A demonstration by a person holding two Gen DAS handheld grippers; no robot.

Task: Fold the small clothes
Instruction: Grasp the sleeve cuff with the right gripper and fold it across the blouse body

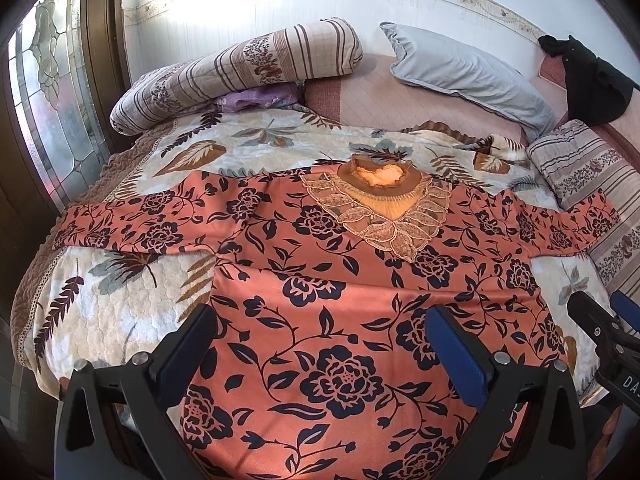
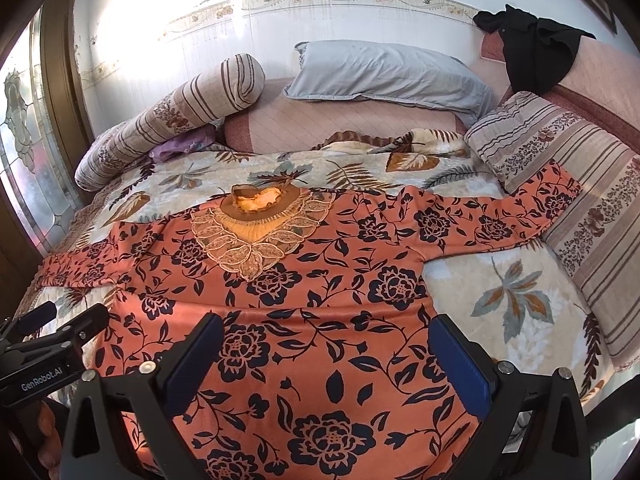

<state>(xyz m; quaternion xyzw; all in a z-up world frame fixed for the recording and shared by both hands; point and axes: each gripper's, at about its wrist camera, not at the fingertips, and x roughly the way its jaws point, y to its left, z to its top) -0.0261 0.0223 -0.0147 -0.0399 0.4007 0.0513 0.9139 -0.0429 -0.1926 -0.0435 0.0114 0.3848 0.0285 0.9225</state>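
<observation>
Orange top (image 1: pixel 320 280) with dark blue flowers and leaves lies flat and face up on the leaf-patterned blanket (image 1: pixel 112 312) of a bed, its body spread toward the cameras. Both long sleeves stretch straight out to the sides, one toward the window (image 1: pixel 52 92), the other onto a striped cushion (image 2: pixel 560 184). A lace collar (image 1: pixel 384 216) frames the ribbed tan neck, which points toward the wall.

Left gripper (image 1: pixel 320 344) hovers low over the hem end of the top, fingers spread wide with nothing between them. Right gripper (image 2: pixel 328 352) hangs beside it over the same part, its blue-padded fingers just as wide apart and empty.

One top, two grippers. At the head of the bed: one grey pillow (image 2: pixel 384 76), two striped cushions, one dark garment (image 2: pixel 528 52).
</observation>
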